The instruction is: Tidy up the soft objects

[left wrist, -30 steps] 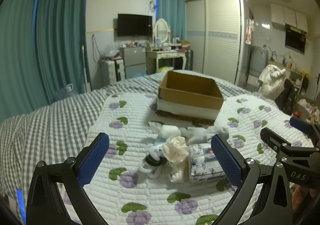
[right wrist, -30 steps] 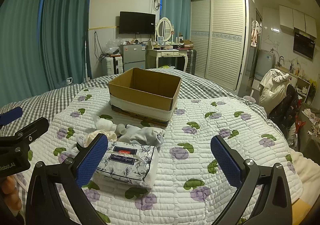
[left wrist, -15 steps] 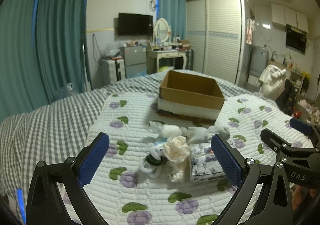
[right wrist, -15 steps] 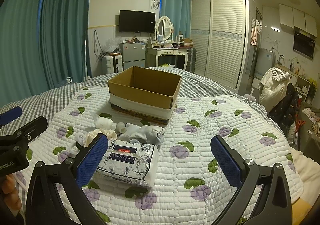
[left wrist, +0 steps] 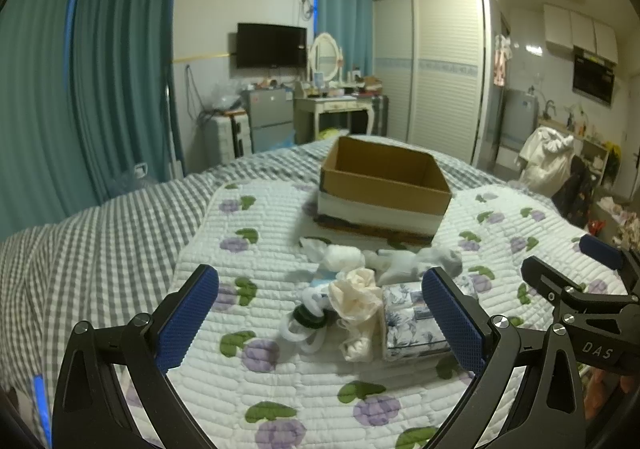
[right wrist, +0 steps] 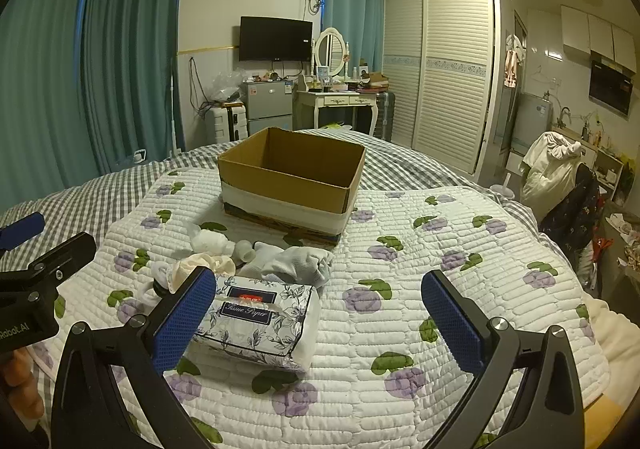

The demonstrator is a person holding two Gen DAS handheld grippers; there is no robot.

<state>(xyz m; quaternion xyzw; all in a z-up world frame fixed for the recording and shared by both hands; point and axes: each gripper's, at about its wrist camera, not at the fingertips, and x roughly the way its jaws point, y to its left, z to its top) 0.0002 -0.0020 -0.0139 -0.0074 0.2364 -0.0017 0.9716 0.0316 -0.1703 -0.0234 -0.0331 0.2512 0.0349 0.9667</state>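
A pile of soft things lies on the quilted floral bed cover: a floral tissue pack (right wrist: 260,321) (left wrist: 412,321), a cream cloth (left wrist: 356,297) (right wrist: 204,263), a grey-white cloth (right wrist: 296,263) (left wrist: 416,263), a white bundle (left wrist: 340,255) (right wrist: 210,241) and white rings with a dark band (left wrist: 306,323). An open empty cardboard box (left wrist: 380,185) (right wrist: 292,177) stands behind them. My left gripper (left wrist: 320,319) is open and empty, above the pile's near side. My right gripper (right wrist: 316,319) is open and empty, just right of the tissue pack.
The bed has a grey checked sheet (left wrist: 100,241) around the quilt. Teal curtains (left wrist: 80,109), a TV, a dresser and a wardrobe (right wrist: 448,77) stand beyond. A chair with clothes (right wrist: 560,177) is at the right of the bed.
Both views have shifted only slightly; the pile and box sit a touch closer. Both grippers stay open and empty.
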